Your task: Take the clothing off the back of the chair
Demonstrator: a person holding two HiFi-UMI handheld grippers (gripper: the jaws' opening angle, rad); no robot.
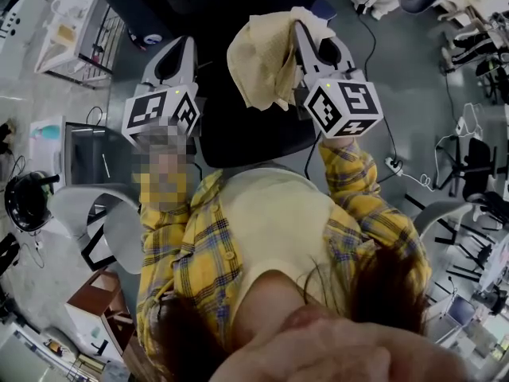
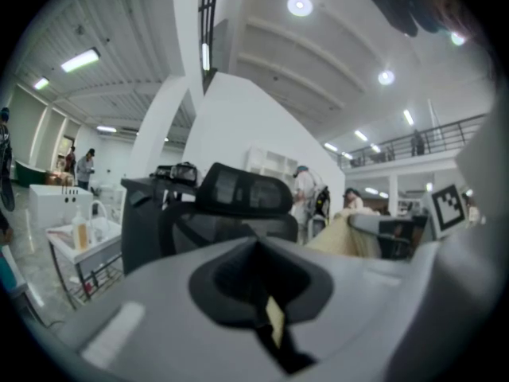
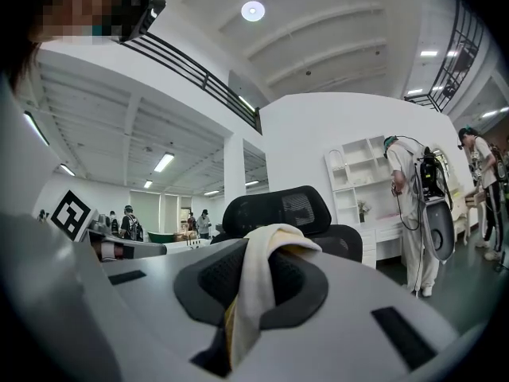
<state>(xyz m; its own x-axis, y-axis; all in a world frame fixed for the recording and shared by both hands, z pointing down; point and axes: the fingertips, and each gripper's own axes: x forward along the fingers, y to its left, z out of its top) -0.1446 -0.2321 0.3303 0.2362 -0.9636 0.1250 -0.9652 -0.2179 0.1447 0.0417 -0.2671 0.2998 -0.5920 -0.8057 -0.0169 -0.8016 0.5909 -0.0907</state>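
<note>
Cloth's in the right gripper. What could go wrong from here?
1. Only the right gripper pinches the cream cloth, on one bunched fold; it may slip out.
2. The cloth hangs right over the black chair, so a loose end might catch on it when carried away.

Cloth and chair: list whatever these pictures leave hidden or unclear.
- Cloth: bunched, so its kind is unclear in the head view.
- Right claw tips: head view, covered by cloth.
- Chair lower half: right gripper view, blocked by the claw's body.
- Yellowish patch inside left claw: left gripper view, too blurred.
</note>
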